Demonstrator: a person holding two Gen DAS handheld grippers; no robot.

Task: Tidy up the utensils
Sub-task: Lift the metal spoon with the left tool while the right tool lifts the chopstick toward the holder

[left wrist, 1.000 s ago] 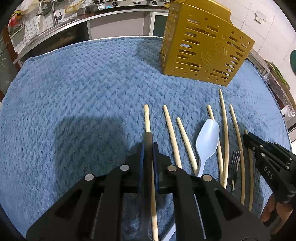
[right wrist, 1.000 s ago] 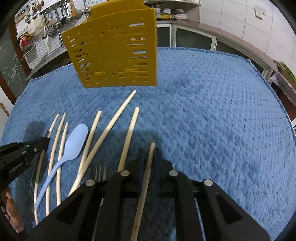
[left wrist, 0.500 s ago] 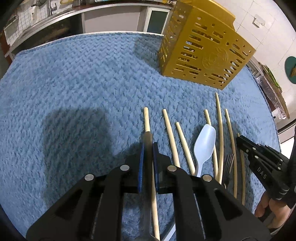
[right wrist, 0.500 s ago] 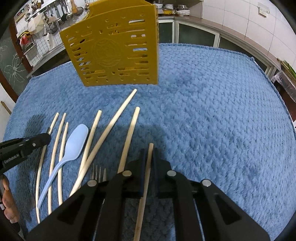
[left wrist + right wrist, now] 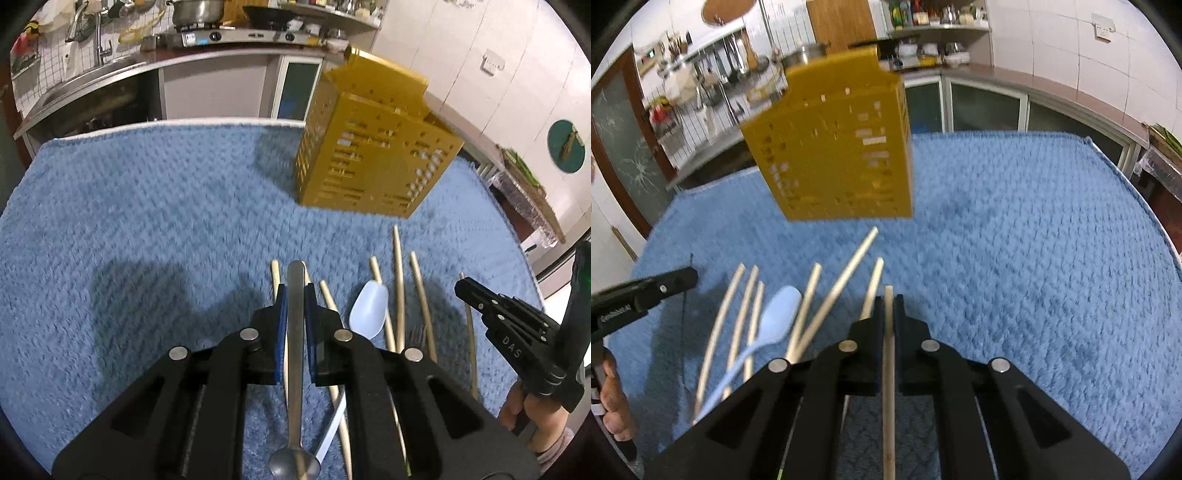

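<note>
The left gripper [image 5: 295, 295] clamps a metal spoon [image 5: 295, 332], handle pointing to 12 o'clock, bowl at 6; the right gripper [image 5: 888, 306] pinches a wooden chopstick [image 5: 888, 369] lengthwise, tip toward 12. The yellow utensil caddy [image 5: 838, 155] stands at 11 o'clock.

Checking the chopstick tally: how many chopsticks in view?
7 chopsticks: one in the right tongs; six on the blue cloth, three left of the blue spoon, three right of it. Others may hide under the tongs.

Blue textured cloth [image 5: 147, 221] covers the table | steel counter with sink faucet [image 5: 99, 40] behind | metal pot [image 5: 197, 11] on stove | white tiled wall, switch plate [image 5: 1102, 27]
</note>
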